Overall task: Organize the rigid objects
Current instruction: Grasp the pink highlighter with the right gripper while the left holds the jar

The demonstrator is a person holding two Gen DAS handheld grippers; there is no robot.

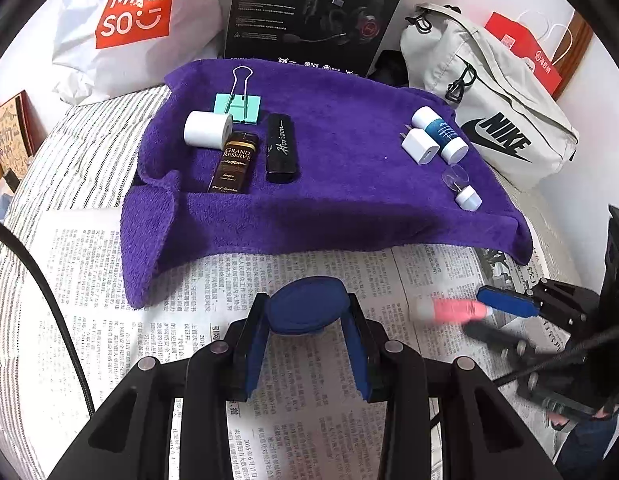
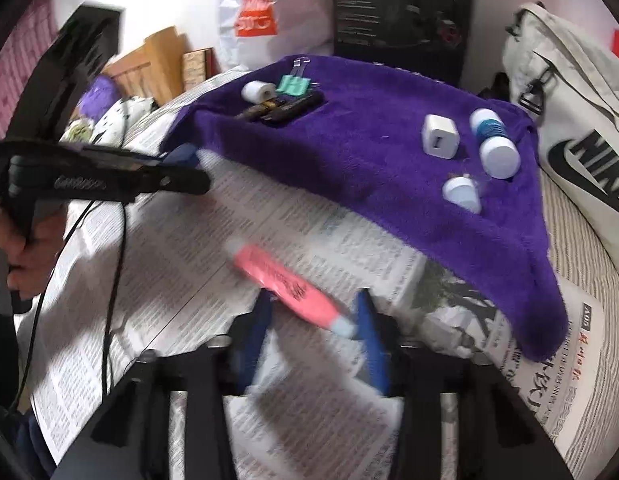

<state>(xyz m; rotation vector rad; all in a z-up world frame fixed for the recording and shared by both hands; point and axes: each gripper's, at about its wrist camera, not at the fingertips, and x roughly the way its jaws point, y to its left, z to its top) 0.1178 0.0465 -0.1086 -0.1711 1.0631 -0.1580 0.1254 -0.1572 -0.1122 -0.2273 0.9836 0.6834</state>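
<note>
My left gripper (image 1: pixel 308 300) is shut on a dark blue oval object (image 1: pixel 305 308) just above the newspaper (image 1: pixel 149 300). To its right my right gripper (image 1: pixel 481 316) holds a pink highlighter (image 1: pixel 453 310). In the blurred right wrist view the highlighter (image 2: pixel 285 280) lies slantwise between the fingers of the right gripper (image 2: pixel 313 300), its pale cap against the right finger. On the purple towel (image 1: pixel 349 208) a white roll (image 1: pixel 208 130), teal binder clip (image 1: pixel 237 108), brown bottle (image 1: pixel 232 164) and black case (image 1: pixel 282 148) sit left. A white charger (image 1: pixel 420 146), blue-white tube (image 1: pixel 441 134) and small bulb (image 1: pixel 463 190) sit right.
Behind the towel stand a white-and-red shopping bag (image 1: pixel 129 20), a black headset box (image 1: pixel 317 12) and a pale sports bag (image 1: pixel 501 120). A black cable (image 1: pixel 49 300) crosses the striped bedding (image 1: pixel 89 152) at the left. A hand (image 2: pixel 25 248) grips the left tool.
</note>
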